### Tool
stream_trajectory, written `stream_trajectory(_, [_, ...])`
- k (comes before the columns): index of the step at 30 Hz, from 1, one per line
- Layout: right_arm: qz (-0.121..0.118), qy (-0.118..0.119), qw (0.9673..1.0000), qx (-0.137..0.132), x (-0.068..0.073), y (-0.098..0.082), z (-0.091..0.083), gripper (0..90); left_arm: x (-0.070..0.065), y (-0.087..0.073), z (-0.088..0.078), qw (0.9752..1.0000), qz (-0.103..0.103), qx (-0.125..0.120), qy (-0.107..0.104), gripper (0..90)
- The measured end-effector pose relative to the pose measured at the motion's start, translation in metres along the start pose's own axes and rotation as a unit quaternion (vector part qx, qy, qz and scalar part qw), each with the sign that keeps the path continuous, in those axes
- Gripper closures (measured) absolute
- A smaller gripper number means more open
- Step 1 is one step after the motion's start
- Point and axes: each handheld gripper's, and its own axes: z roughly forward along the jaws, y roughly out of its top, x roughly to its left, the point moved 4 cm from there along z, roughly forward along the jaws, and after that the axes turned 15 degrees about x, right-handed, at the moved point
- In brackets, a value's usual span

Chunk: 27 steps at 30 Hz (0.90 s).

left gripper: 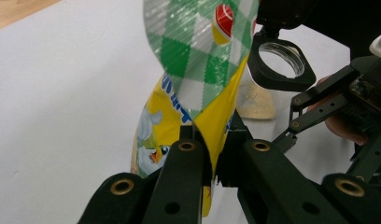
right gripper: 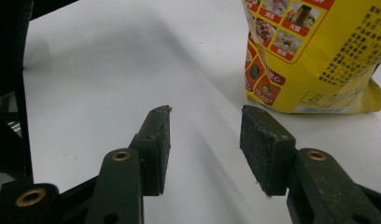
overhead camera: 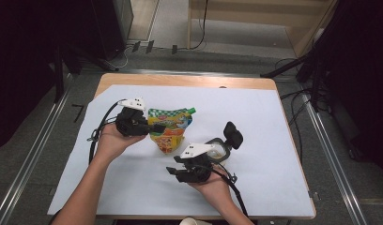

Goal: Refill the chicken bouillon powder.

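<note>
High view: item one, a yellow spouted pouch [overhead camera: 170, 127] with a green-checked top and a green cap, standing near the middle of the white sheet [overhead camera: 255, 117] on the worktop. Our left gripper [overhead camera: 157, 127] has its jaws pressed together on the pouch's side seam; the left gripper view shows the film [left gripper: 198, 70] pinched flat between them. Our right gripper [overhead camera: 172, 171] hangs nearer us, jaws spread with nothing between them, aimed at the pouch's lower corner [right gripper: 314, 56].

Handling, as we judge it: soft laminated film, glossy and likely slippery; contents shift, so the body sags and swings from a one-sided hold. Weight moderate, carried low.

Hold points: the flat welded seams, or the stiff neck under the cap. Avoid the bulging belly.

Item two: an open jar [overhead camera: 218, 149] with a black hinged lid, just right of the pouch.
</note>
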Motion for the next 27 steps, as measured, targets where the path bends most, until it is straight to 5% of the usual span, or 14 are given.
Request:
stream_trajectory(6, [0.005,-0.01,0.9999,-0.01,-0.001,-0.004,0.003,54.1,-0.004,0.006,-0.005,0.9996,-0.025,-0.002,-0.008,90.0])
stream_trajectory(27, [0.057,-0.02,0.998,-0.02,-0.002,-0.003,0.023,56.7,-0.042,0.011,-0.055,0.9987,-0.005,-0.024,-0.045,90.0])
